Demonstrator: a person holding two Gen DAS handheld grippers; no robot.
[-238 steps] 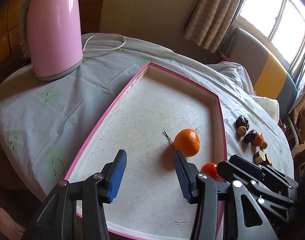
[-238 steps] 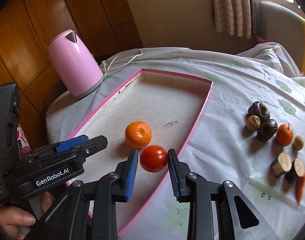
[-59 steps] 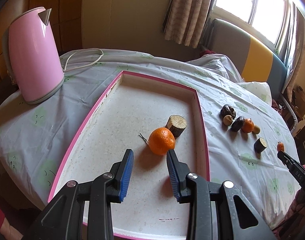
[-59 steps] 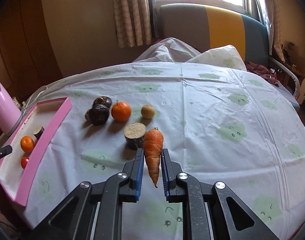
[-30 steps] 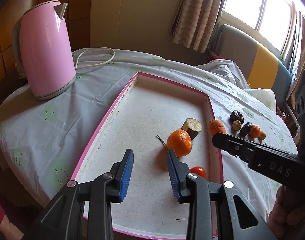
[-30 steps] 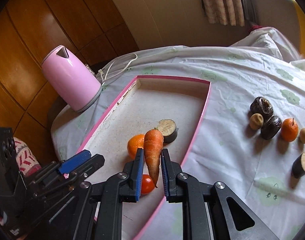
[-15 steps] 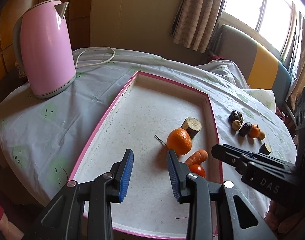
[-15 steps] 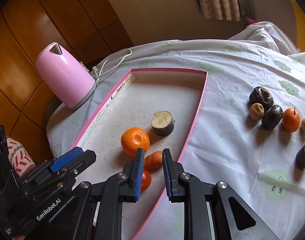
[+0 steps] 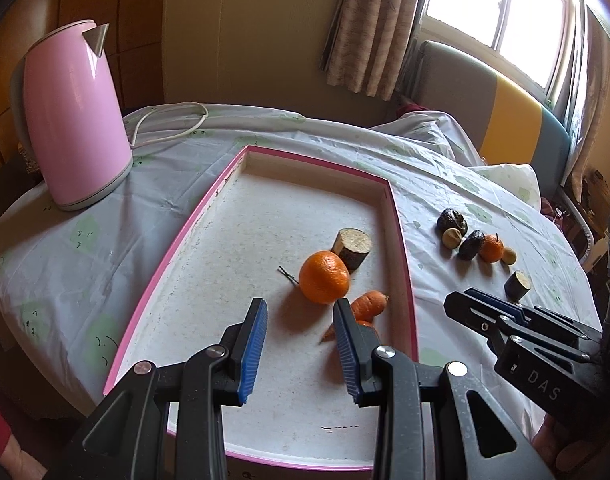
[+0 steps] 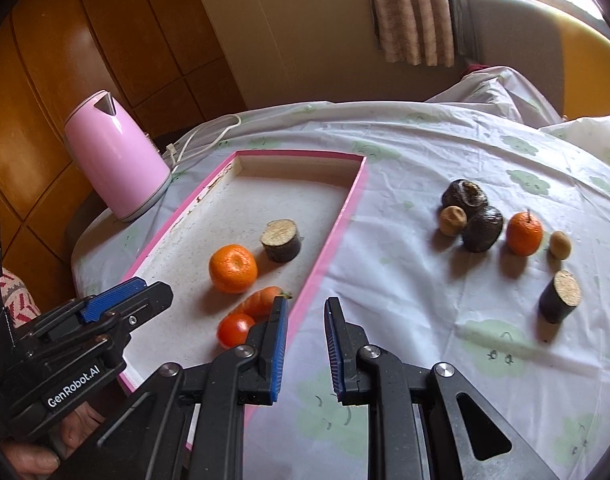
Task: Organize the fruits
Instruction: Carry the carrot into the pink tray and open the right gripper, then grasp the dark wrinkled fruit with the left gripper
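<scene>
Pink-rimmed tray (image 10: 325, 256) holds an orange (image 10: 233, 268), a carrot (image 10: 259, 302), a tomato (image 10: 235, 330) and a cut stump piece (image 10: 281, 240). The remaining produce (image 10: 523, 234) lies on the tablecloth (image 10: 425, 280), well apart from the tray. Right gripper (image 10: 303, 334): jaws spread, empty, above the tray rim. Left gripper (image 9: 299, 338): jaws spread, empty, just in front of the orange. Risk: the round tomato touches the carrot near the rim; a fingertip knock could roll it.
</scene>
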